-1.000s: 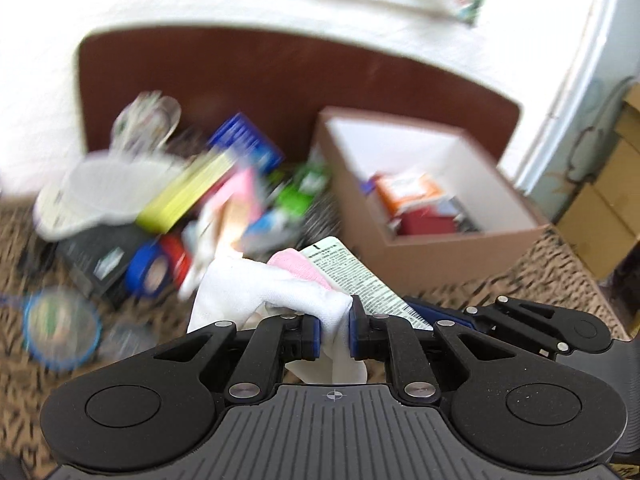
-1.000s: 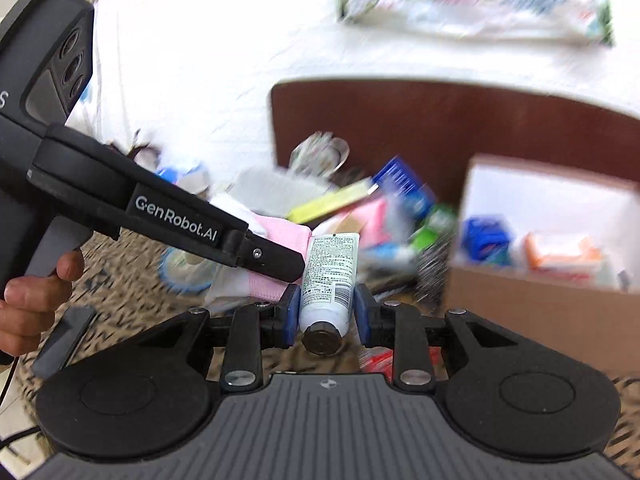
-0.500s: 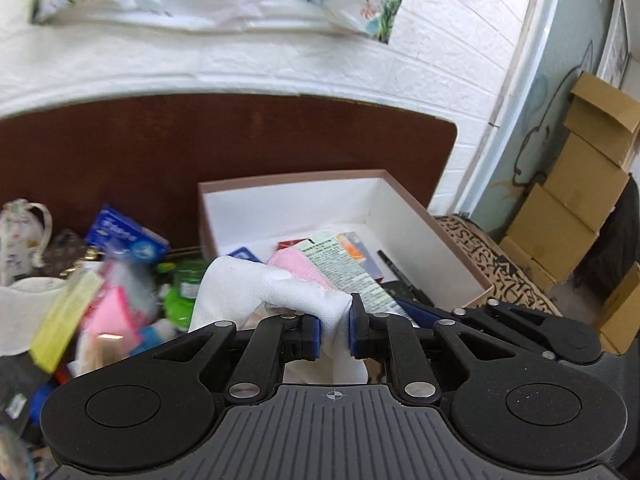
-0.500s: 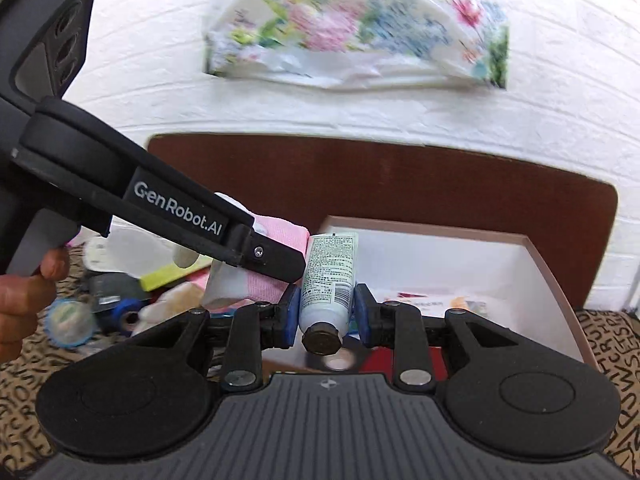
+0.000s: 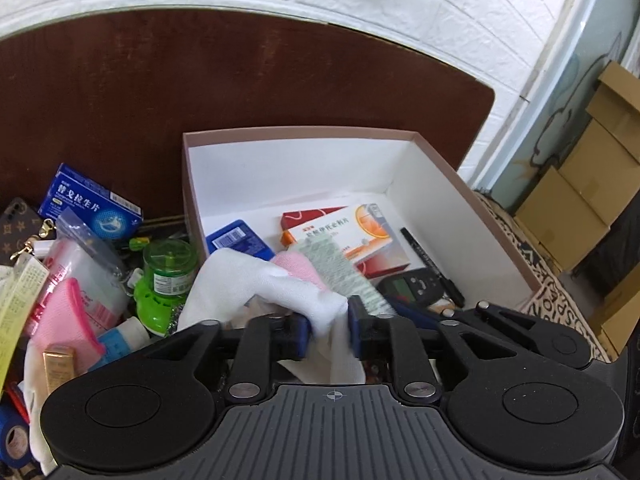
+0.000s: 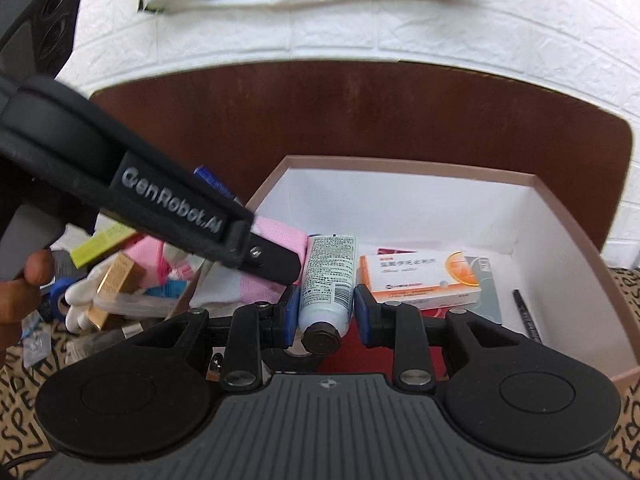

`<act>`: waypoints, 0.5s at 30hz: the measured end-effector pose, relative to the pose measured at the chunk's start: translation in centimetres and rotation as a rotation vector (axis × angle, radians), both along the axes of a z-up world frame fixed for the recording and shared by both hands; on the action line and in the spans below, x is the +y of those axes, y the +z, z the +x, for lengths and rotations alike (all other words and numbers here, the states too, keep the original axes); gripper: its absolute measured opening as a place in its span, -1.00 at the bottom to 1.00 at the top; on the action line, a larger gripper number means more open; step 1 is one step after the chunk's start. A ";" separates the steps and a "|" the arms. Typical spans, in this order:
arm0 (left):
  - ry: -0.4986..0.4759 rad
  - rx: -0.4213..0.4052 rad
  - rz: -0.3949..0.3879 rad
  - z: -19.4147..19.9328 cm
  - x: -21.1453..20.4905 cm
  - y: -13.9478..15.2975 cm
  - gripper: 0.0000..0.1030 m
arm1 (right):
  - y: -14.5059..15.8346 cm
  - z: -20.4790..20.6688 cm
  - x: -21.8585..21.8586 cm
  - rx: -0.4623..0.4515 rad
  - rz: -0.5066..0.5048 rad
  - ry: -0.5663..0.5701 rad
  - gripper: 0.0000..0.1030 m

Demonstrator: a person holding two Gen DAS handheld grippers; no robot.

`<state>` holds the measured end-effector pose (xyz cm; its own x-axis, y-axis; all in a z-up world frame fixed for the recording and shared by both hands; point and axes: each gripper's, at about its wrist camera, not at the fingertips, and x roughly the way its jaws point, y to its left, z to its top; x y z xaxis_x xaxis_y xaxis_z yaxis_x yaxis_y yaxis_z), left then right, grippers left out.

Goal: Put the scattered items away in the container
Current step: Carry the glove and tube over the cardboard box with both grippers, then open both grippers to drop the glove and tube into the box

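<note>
over the box (image 6: 568, 236), left gripper (image 5: 328, 326) jaws clamp a sock (image 5: 256, 280), right gripper (image 6: 325, 314) jaws a tube (image 6: 328, 276).

One box (image 5: 460, 184), two claws (image 5: 328, 332) (image 6: 325, 312)

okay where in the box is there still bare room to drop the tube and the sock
Bare white floor shows along the far wall of the box, behind the orange-and-white medicine carton, and in the far-left corner behind the blue pack. The near right is crowded: black marker, dark remote. Left of the box lies the clutter pile.
</note>
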<state>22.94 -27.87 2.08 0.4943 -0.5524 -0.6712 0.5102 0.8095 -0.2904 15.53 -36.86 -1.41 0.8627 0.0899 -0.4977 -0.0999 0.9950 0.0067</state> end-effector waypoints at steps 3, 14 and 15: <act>0.005 -0.019 -0.041 0.0 0.6 0.0 0.91 | -0.2 0.1 0.4 -0.007 -0.029 0.004 0.14; 0.034 -0.072 -0.051 -1.8 1.2 -0.2 1.00 | -0.1 -1.1 1.2 -0.029 -0.067 -0.027 0.85; 0.036 -0.066 -0.053 -1.8 1.3 -0.3 1.00 | -0.1 -1.2 1.3 -0.031 -0.068 -0.029 0.88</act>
<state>21.10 -26.59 1.76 0.5568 -0.5677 -0.6064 0.5007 0.8119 -0.3002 14.34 -35.58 -1.49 0.8795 0.0316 -0.4749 -0.0703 0.9955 -0.0639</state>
